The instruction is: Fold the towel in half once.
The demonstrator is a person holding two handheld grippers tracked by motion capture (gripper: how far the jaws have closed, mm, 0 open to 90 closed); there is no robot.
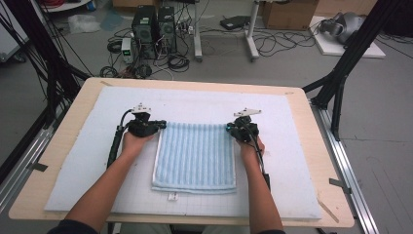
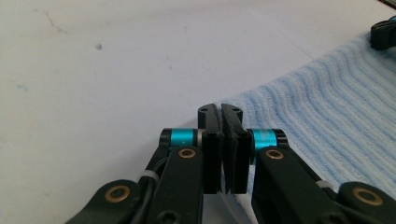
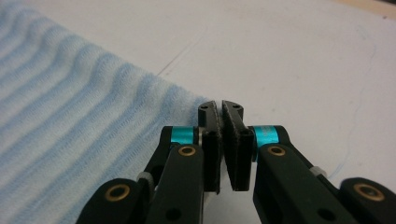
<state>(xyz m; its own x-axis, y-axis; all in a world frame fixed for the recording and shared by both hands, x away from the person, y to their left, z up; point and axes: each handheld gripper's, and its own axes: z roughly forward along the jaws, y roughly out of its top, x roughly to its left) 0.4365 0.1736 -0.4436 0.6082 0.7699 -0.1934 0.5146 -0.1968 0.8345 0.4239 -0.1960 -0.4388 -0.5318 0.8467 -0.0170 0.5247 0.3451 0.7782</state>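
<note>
A light blue ribbed towel (image 1: 195,156) lies flat in the middle of the white mat (image 1: 195,100). My left gripper (image 1: 163,125) sits at the towel's far left corner, held low over the mat. In the left gripper view its jaws (image 2: 220,109) are pressed together with the corner of the towel (image 2: 327,107) running in between them. My right gripper (image 1: 228,127) is at the far right corner. In the right gripper view its jaws (image 3: 220,107) are likewise closed, right where the towel (image 3: 70,116) comes to a point. Both forearms reach in from the near edge.
The white mat covers most of a wooden table (image 1: 73,112). A small white tag (image 1: 172,196) lies just in front of the towel's near edge. Black frame posts (image 1: 341,73) stand at the table's far corners, with computers and cables on the floor behind.
</note>
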